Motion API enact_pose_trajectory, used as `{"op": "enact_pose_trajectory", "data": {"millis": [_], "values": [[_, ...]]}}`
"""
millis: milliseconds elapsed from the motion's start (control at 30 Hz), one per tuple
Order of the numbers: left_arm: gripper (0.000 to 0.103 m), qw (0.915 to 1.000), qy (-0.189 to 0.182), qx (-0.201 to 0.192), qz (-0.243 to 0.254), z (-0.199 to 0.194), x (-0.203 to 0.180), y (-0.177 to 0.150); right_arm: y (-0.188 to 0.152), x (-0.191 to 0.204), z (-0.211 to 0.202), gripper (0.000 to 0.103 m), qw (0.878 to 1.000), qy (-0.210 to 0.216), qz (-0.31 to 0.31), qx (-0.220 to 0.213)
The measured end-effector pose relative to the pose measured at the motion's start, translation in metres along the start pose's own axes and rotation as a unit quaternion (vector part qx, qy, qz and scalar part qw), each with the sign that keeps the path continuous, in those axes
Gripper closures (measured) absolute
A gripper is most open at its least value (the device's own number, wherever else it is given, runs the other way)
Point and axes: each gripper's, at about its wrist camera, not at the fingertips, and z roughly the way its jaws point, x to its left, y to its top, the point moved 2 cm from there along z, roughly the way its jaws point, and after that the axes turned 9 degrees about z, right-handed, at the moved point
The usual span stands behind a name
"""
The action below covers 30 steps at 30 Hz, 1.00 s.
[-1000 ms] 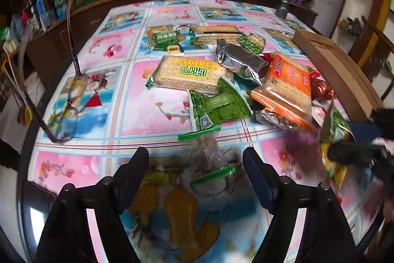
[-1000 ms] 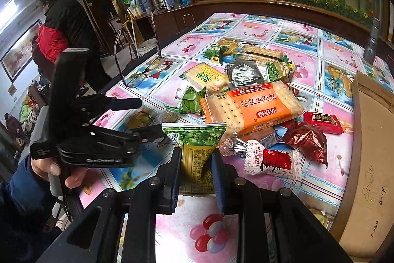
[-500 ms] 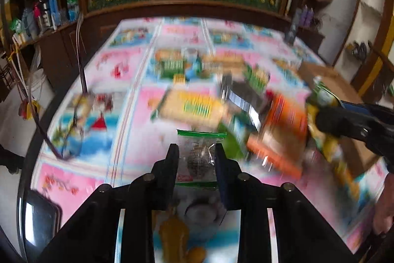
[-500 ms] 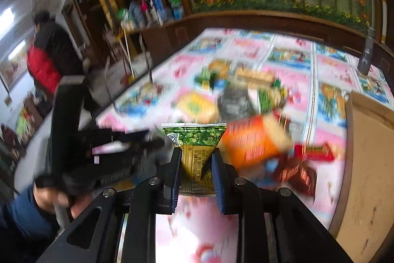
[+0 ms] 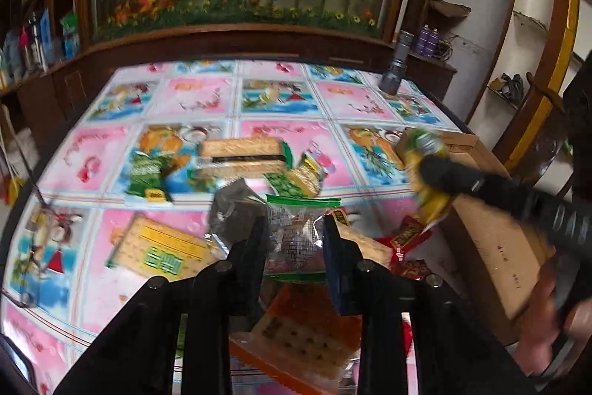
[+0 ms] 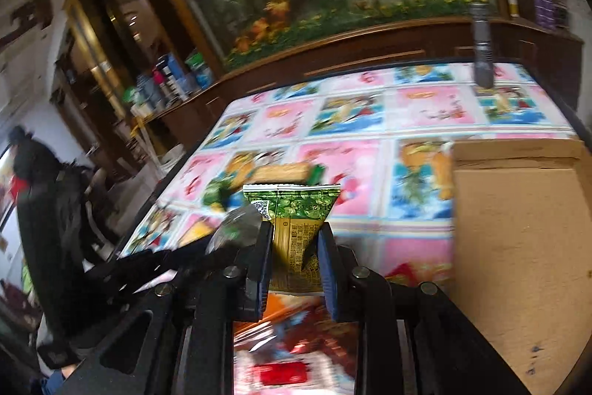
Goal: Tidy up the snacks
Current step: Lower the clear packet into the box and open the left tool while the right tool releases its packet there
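Table edge, far left: a patterned tablecloth [image 5: 111,284] of pink and blue cartoon squares covers the table; a thin dark cable [image 5: 33,195] trails over its left rim.
Left of centre: a yellow cracker pack with a green label [image 5: 162,248] lies flat on the cloth, and beyond it a small green packet [image 5: 146,173].
Centre, far side: a long biscuit pack [image 5: 240,156] lies across the cloth, with a green-and-yellow packet [image 5: 299,176] just to its right and a silver foil pouch [image 5: 233,213] nearer the camera.
Left gripper [image 5: 294,243]: its jaws have just been closing and are now clamped on a clear packet with green trim [image 5: 292,228], which stands between the pads, lifted above the pile (the print on it is too blurred to read).
Below the left gripper: an orange cracker pack [image 5: 303,332] lies under the fingers, red wrappers [image 5: 407,239] just to its right.
Right gripper [image 6: 294,252]: narrowly closed, pinching a green and gold snack bag [image 6: 294,210] by its lower half; the bag's top edge fans out above the pads, held over the table.
Right side: a cardboard box [image 6: 518,247] sits on the table's right part, beside the held bag.
Far right corner: a grey flashlight [image 6: 483,47] stands upright on the cloth.
Background: a person in a dark jacket [image 6: 44,195] is at the left of the right wrist view.
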Motion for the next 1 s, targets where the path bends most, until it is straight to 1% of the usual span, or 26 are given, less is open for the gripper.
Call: {"op": "enact_pose_trajectory", "data": {"millis": [133,200,267,367,433,533,600,667,767,800,867,933,1000], "values": [[0.075,0.9995,-0.027,0.008,-0.012,0.0,0.002,-0.002,0.015,-0.028,-0.013,0.078,0.999,-0.024,0.034,-0.027],[0.075,0.9993,-0.034,0.008,-0.01,-0.001,0.0,-0.003,0.023,-0.045,-0.02,0.078,0.997,-0.037,0.057,-0.04],[0.075,0.9992,-0.037,0.008,-0.008,-0.001,-0.003,-0.003,0.03,-0.063,-0.028,0.078,0.994,-0.046,0.082,-0.051],[0.075,0.9985,-0.052,0.012,-0.013,-0.001,-0.012,0.002,0.039,-0.09,-0.039,0.078,0.989,-0.075,0.108,-0.069],[0.075,0.998,-0.062,0.014,-0.005,-0.002,-0.024,0.01,0.046,-0.109,-0.048,0.078,0.985,-0.08,0.131,-0.077],[0.075,0.9961,-0.084,0.021,0.018,0.003,-0.057,0.029,0.054,-0.128,-0.061,0.078,0.98,-0.099,0.146,-0.091],[0.075,0.9945,-0.096,0.025,0.032,0.009,-0.079,0.041,0.057,-0.137,-0.067,0.078,0.978,-0.104,0.153,-0.096],[0.075,0.9932,-0.106,0.026,0.04,0.016,-0.102,0.051,0.06,-0.147,-0.071,0.078,0.976,-0.118,0.157,-0.098],[0.075,0.9888,-0.142,0.035,0.033,0.038,-0.143,0.066,0.057,-0.162,-0.069,0.078,0.972,-0.135,0.172,-0.089],[0.075,0.9872,-0.151,0.038,0.033,0.044,-0.154,0.067,0.057,-0.168,-0.067,0.078,0.971,-0.134,0.182,-0.084],[0.075,0.9861,-0.155,0.049,0.036,0.058,-0.172,0.067,0.055,-0.178,-0.065,0.078,0.968,-0.132,0.197,-0.08],[0.075,0.9839,-0.164,0.062,0.034,0.072,-0.187,0.064,0.054,-0.184,-0.063,0.078,0.966,-0.141,0.203,-0.075],[0.075,0.9841,-0.158,0.071,0.042,0.083,-0.195,0.058,0.052,-0.188,-0.06,0.078,0.963,-0.156,0.208,-0.067]]}}
